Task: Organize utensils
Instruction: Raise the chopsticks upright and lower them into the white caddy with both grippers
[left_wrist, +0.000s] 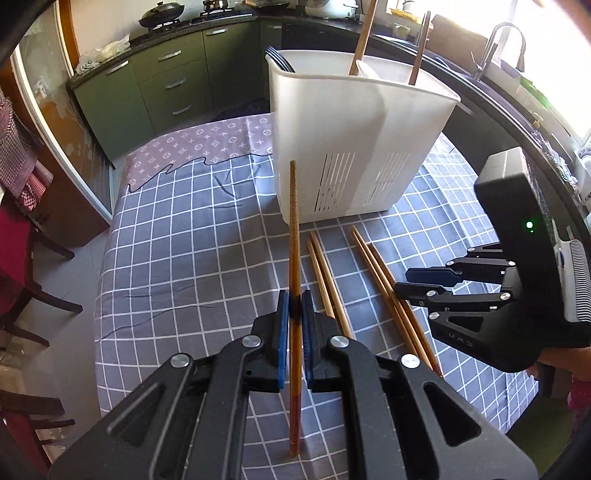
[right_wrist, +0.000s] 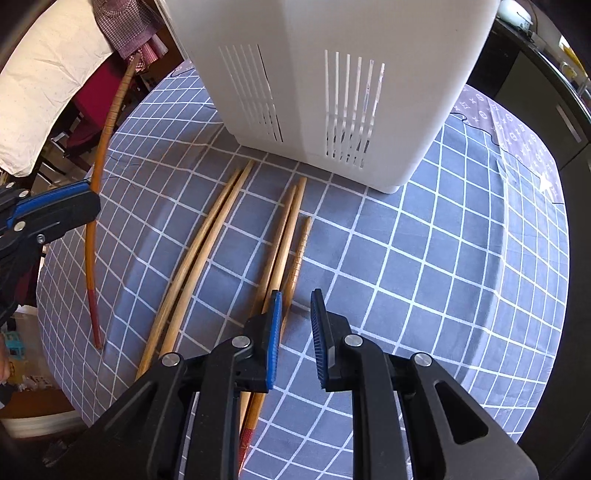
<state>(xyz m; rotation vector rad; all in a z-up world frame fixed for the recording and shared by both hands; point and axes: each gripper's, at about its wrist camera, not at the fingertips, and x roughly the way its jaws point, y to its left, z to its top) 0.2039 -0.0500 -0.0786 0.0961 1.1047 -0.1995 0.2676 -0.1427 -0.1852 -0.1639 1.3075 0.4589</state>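
My left gripper (left_wrist: 294, 303) is shut on a brown chopstick with a red end (left_wrist: 294, 236) and holds it upright above the cloth; it also shows in the right wrist view (right_wrist: 96, 206). A white slotted utensil holder (left_wrist: 354, 136) stands ahead of it with forks and two chopsticks inside. Several loose wooden chopsticks (left_wrist: 328, 280) lie on the checked tablecloth in front of the holder (right_wrist: 332, 85). My right gripper (right_wrist: 296, 308) is open and empty, low over the loose chopsticks (right_wrist: 280, 251). It shows from the side in the left wrist view (left_wrist: 417, 282).
The table carries a grey checked tablecloth (left_wrist: 177, 236). Green kitchen cabinets (left_wrist: 166, 77) and a sink tap (left_wrist: 498, 44) stand beyond it. Dark chairs (left_wrist: 22, 266) stand at the left edge of the table.
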